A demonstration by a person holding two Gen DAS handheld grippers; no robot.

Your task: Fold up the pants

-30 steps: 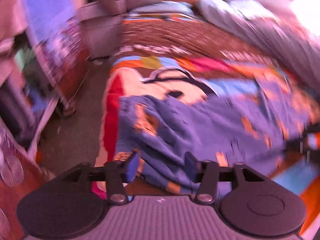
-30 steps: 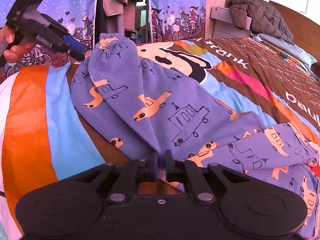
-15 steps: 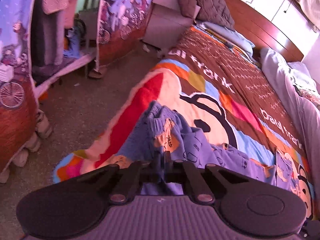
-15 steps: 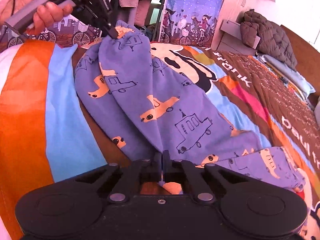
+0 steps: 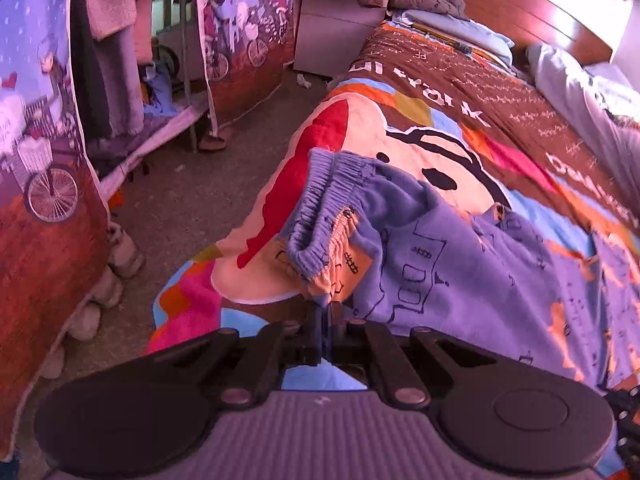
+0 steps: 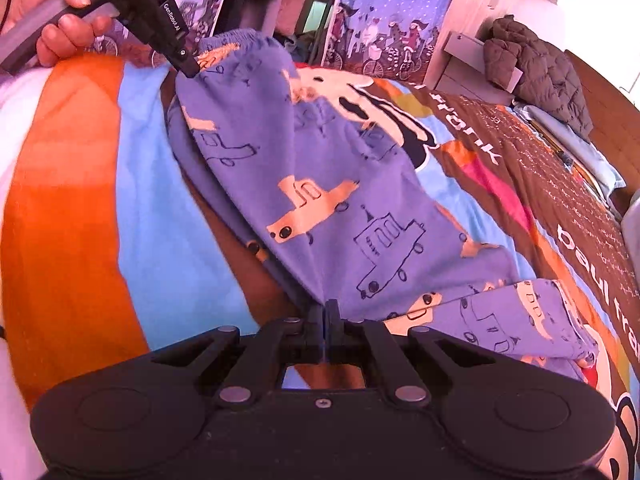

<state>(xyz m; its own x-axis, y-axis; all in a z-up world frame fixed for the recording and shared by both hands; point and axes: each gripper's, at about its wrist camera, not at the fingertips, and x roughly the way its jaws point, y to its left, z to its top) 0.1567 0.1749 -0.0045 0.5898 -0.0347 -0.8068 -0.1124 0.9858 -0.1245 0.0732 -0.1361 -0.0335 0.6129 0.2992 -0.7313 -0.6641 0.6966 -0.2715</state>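
Both grippers now have cloth. Left gripper (image 5: 325, 314) was spread wide beside the waistband a second ago; its jaws have since closed and now pinch the pants (image 5: 460, 264) just below the gathered elastic waistband (image 5: 320, 200), fabric visibly caught between the pads. Right gripper (image 6: 326, 312) was nearly shut already and has finished closing; it pinches a fold of the same pants lower down, near where the legs meet. From the right wrist view, the left gripper (image 6: 188, 67) sits at the waistband corner, held by a hand (image 6: 60, 12). Pants lie on the patterned bedspread (image 6: 80, 200), upper half pulled into a ridge between the two grips, legs trailing off to the right. My read: grasp phase done, and next is lifting and carrying one side over. Risk: thin pinch slipping off the elastic.
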